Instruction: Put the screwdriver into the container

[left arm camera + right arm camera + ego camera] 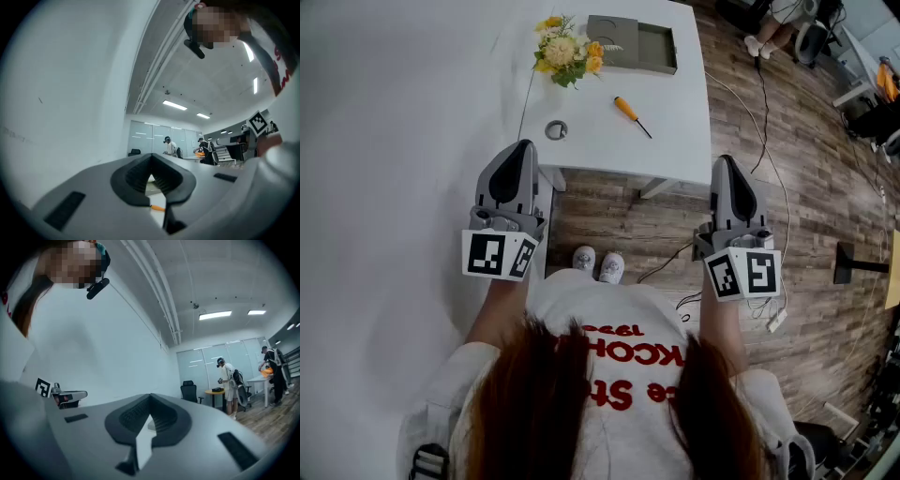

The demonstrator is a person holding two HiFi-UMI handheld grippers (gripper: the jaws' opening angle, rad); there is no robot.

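An orange-handled screwdriver (630,113) lies on the white table (675,131), right of its middle. The grey-green open container (633,44) sits at the table's far edge, beyond the screwdriver. My left gripper (524,147) hangs over the table's near left corner, its jaws shut and empty. My right gripper (724,161) is off the table's near right corner, above the floor, also shut and empty. In the left gripper view, a sliver of the screwdriver's orange handle (158,207) shows through the gap behind the closed tips of the left gripper (151,158). The right gripper (150,399) points out into the room.
A bunch of yellow flowers (567,49) stands left of the container. A small metal ring (556,129) lies near the table's front left. Cables (769,178) trail over the wooden floor at the right. Other people (228,380) stand at desks far off.
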